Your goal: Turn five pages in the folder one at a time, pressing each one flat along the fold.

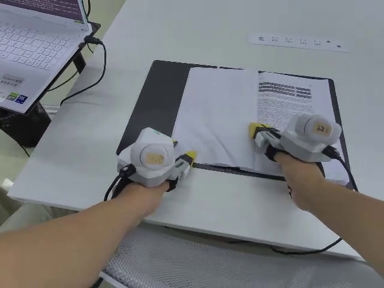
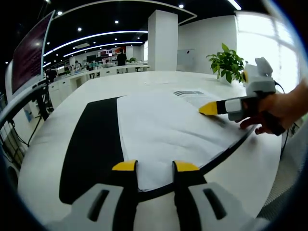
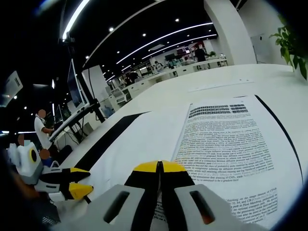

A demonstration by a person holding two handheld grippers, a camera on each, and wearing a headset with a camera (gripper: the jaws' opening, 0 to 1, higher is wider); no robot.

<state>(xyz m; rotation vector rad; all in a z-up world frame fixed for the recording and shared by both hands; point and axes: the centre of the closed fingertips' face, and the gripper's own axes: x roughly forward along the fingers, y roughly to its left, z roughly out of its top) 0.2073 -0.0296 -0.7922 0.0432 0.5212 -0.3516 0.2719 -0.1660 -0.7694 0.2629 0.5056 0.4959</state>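
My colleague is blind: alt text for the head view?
An open folder lies on a white table; the left gripper sits at its near edge, the right gripper on the printed page by the fold.

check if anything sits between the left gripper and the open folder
Nothing visible does. The left gripper, jaws open, is at the near edge of the folder, the blank page ahead. The right gripper is off to the side, near the fold.
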